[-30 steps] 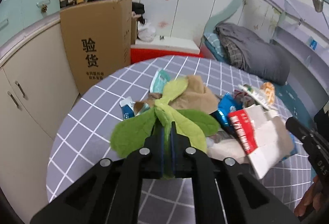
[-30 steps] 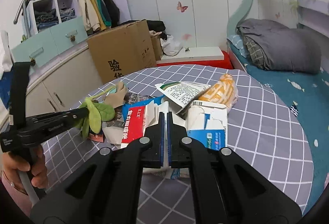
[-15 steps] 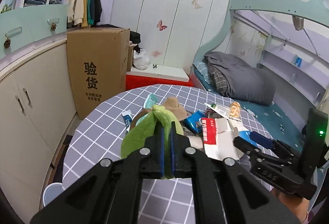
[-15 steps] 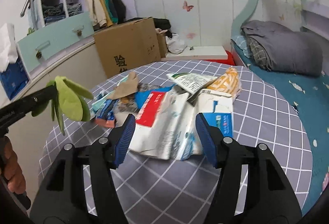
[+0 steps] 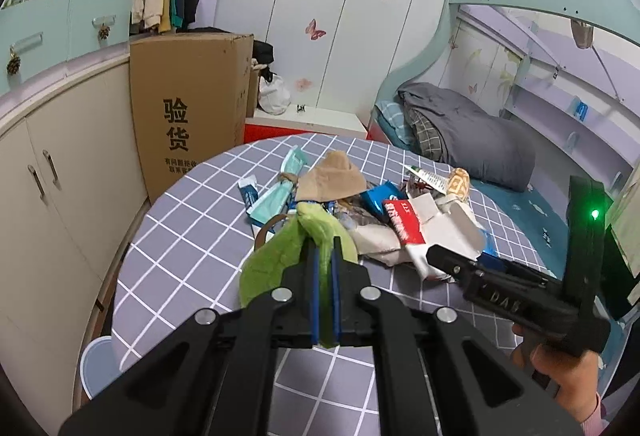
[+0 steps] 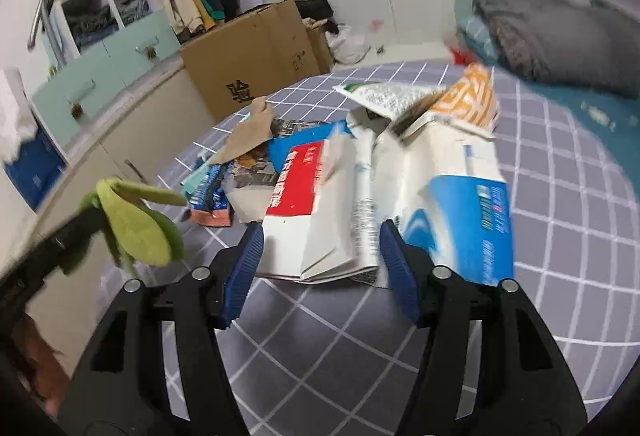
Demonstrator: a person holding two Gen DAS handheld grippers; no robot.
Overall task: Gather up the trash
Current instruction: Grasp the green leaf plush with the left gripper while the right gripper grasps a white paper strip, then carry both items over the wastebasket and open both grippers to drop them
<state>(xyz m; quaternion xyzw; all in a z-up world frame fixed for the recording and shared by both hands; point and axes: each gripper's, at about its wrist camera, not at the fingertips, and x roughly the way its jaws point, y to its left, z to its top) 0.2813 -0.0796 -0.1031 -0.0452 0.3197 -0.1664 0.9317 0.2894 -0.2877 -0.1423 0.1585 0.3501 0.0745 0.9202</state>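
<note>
My left gripper (image 5: 325,276) is shut on a green leaf-shaped cloth (image 5: 276,256) and holds it above the table's near left part; it also shows in the right wrist view (image 6: 140,224). My right gripper (image 6: 320,260) is open, its jaws straddling the near edge of a flattened white carton with red and blue print (image 6: 376,204). The trash pile (image 5: 360,204) lies mid-table: a brown paper piece (image 5: 336,180), a teal face mask (image 5: 276,192), blue wrappers, an orange packet (image 6: 472,96).
The round table has a grey checked cloth (image 5: 192,228). A large cardboard box (image 5: 188,124) stands behind it to the left, next to beige cabinets (image 5: 48,204). A bed with a grey quilt (image 5: 472,132) is on the right. A pale blue bin (image 5: 96,360) stands on the floor, lower left.
My right gripper has opened and moved up to the white carton. My left gripper has lifted the green cloth off the pile and drawn back.
</note>
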